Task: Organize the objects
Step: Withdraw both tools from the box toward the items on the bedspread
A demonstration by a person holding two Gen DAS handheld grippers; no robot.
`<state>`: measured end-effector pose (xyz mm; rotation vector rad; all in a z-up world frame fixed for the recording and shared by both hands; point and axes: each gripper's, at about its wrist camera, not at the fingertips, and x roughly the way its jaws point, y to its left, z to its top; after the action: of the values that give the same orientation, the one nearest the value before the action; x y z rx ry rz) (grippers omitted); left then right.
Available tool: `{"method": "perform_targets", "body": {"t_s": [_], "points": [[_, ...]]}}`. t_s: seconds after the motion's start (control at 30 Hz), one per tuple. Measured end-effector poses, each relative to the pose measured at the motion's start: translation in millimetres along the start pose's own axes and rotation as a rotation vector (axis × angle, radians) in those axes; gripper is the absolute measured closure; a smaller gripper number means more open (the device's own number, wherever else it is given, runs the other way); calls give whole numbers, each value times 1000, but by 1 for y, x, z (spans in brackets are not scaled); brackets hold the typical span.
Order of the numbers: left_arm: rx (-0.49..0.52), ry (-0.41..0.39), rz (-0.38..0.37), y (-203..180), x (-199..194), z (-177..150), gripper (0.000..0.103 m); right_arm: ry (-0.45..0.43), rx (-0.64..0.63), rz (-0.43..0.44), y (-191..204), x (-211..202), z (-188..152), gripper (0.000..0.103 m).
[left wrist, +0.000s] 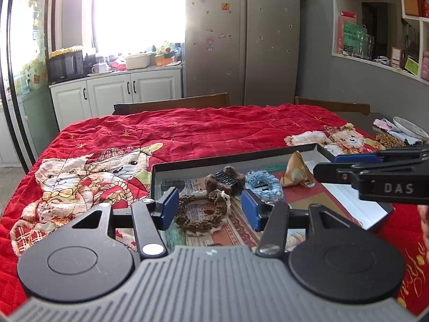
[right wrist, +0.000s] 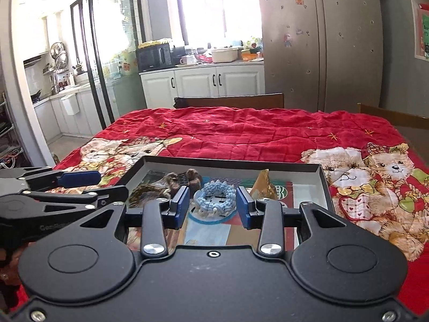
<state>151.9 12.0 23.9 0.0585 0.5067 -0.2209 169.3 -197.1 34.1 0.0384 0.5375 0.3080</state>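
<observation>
A shallow dark-rimmed box (left wrist: 236, 158) (right wrist: 230, 165) lies on the red bear quilt. In it lie a brown crocheted ring (left wrist: 201, 213) (right wrist: 144, 190), a furry brown hair claw (left wrist: 225, 181) (right wrist: 187, 178), a light blue crocheted ring (left wrist: 264, 185) (right wrist: 214, 197) and a golden wrapped triangle (left wrist: 296, 170) (right wrist: 264, 185). My left gripper (left wrist: 210, 209) is open, its blue pads either side of the brown ring. My right gripper (right wrist: 213, 205) is open, its pads either side of the blue ring. Each gripper shows from the side in the other's view: right (left wrist: 375, 173), left (right wrist: 61, 187).
The red quilt (left wrist: 214, 128) covers the table. At its far right edge lie a white plate (left wrist: 410, 127), a pink cloth and another brown crocheted piece (left wrist: 390, 139). Two wooden chair backs (left wrist: 171, 104) stand behind the table. Cabinets and a fridge line the far wall.
</observation>
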Motion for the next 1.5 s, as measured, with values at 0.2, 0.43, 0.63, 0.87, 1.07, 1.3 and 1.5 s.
{"method": "perform_targets", "body": {"t_s": [0.2,0.43,0.63,0.87,1.07,1.3,1.5], "points": [[25,-19,-19,-6,-16,-3,36,-13,-10,-3,4,-28,-7,64],[73,-46,-33,-12,-38,-6,35,-15,-18,-15,2,-56,-17,63],[110,-71,-42,-16,-56,-7,34,-9,-9,-17,-4,-78,-29,63],[181,-84,-52,-25,-71,-17,33,-22,-32,-22,-4,-106,-40,63],[221,-63,-66,-30,-78,-30,32,-7,-33,-20,-5,-121,-54,63],[255,-24,-98,-38,-80,-50,32,20,-23,-9,-5,-129,-72,63],[263,4,-125,-41,-83,-62,32,26,-11,-1,-5,-131,-83,62]]}}
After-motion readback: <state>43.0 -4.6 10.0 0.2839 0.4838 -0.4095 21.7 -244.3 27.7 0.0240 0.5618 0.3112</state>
